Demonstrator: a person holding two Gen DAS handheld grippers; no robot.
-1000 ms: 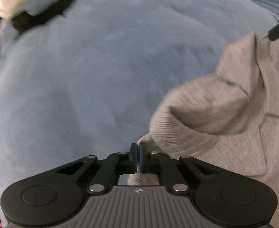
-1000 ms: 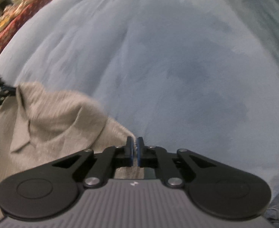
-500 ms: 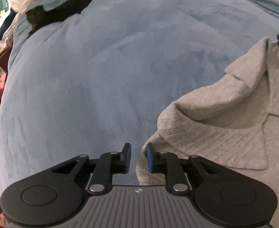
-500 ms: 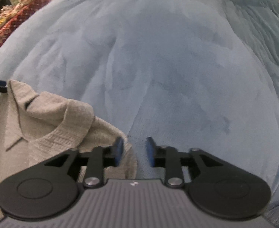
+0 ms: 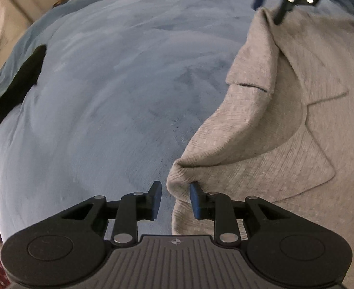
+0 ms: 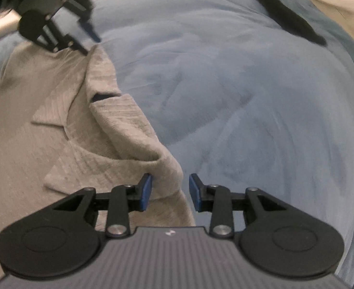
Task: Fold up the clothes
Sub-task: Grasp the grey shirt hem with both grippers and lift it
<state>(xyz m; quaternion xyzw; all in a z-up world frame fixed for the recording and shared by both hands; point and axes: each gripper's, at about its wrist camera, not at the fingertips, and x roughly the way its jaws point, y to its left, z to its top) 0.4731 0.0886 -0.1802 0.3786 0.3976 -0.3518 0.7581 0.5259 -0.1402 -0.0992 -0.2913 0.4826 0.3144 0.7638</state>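
Our left gripper (image 5: 174, 200) and right gripper (image 6: 169, 192) have just opened, apparently freeing the ribbed grey shirt (image 5: 285, 125) on the plush blue blanket (image 5: 116, 96).

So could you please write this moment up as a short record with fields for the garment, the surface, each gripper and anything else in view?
garment: grey knit collared shirt, lying collar end up on the bed, collar rumpled
surface: blue blanket
left gripper: jaws have just been opening; apart, shirt corner between them, not pinched
right gripper: jaws have just been opening; apart, other shirt corner between them, not pinched
other: black cloth item at the blanket's far edge; what it is cannot be told
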